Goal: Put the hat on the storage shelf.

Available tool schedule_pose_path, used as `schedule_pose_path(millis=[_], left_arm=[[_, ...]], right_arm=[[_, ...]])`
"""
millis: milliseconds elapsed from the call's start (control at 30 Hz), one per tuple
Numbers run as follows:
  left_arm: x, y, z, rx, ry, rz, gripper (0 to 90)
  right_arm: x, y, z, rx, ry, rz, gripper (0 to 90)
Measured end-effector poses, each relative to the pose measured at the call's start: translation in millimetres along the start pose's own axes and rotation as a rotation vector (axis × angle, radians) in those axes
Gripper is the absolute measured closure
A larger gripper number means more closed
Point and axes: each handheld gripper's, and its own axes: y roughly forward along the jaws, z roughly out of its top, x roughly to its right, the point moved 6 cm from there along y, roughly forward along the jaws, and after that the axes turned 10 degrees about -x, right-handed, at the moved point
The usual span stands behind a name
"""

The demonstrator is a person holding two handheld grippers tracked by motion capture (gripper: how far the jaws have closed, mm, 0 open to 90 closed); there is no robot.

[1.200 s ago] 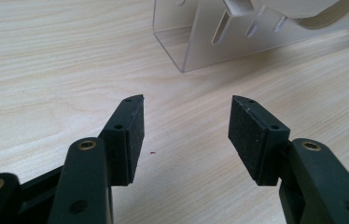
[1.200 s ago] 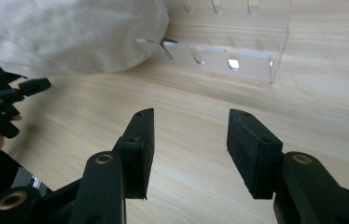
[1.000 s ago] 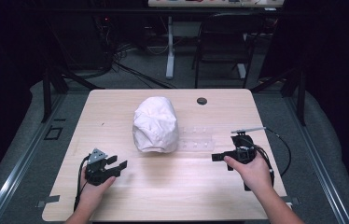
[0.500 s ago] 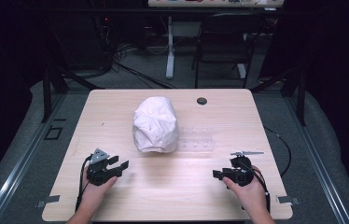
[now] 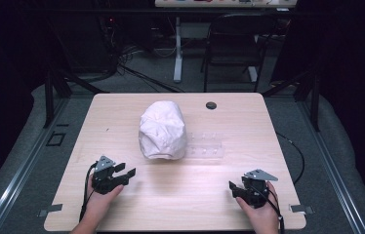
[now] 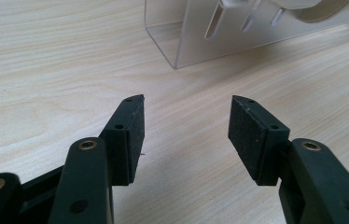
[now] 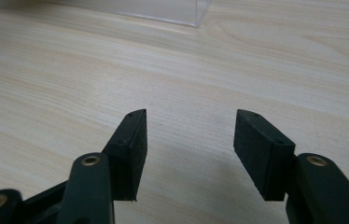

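Observation:
A white crumpled cloth bundle sits in the middle of the wooden table. Just right of it stands a clear plastic rack, whose near corner appears ahead in the left gripper view and whose edge appears at the top of the right gripper view. My left gripper rests near the front left, open, nothing between its pads. My right gripper sits near the front right, open and empty, its pads apart above bare wood.
A small black round cap lies near the table's far edge. A black chair and a white desk leg stand beyond the table. Cables trail from both grippers over the front edge.
My right gripper has drawn back from beside the clear rack toward the table's front right corner. The left gripper has stayed in place.

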Motion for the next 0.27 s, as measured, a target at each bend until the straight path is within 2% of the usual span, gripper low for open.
schedule_pose_path(millis=[100, 267], left_arm=[[1.2, 0.4, -0.1, -0.006, 0.008, -0.008, 46.5], [5.5, 2.1, 0.3, 0.002, 0.020, -0.020, 46.5]], right_arm=[[1.5, -2.3, -1.0, 0.013, 0.010, 0.013, 43.7], [10.0, -2.5, -4.8, 0.036, 0.034, 0.006, 43.4]])
